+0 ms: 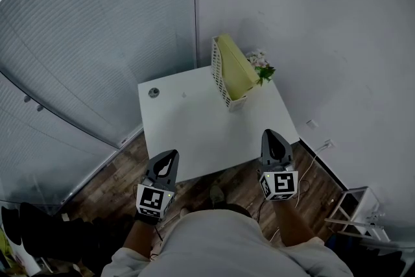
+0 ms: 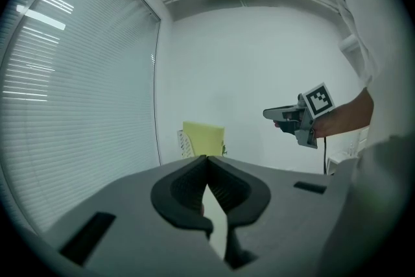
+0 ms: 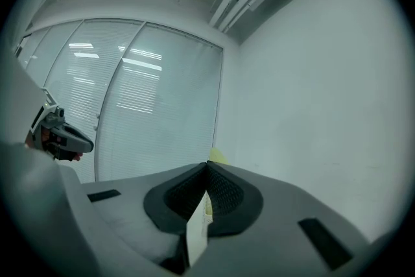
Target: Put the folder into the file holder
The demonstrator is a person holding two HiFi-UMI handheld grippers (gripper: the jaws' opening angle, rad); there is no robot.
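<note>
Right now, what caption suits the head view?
Yellow folder stands in file holder on table; left claw and right claw, both shut, hover nearby.

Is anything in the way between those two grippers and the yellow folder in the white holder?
Nothing visible. Only bare table lies between the left gripper, the right gripper and the folder, which stands in the file holder. A small round object sits off to the left.
</note>
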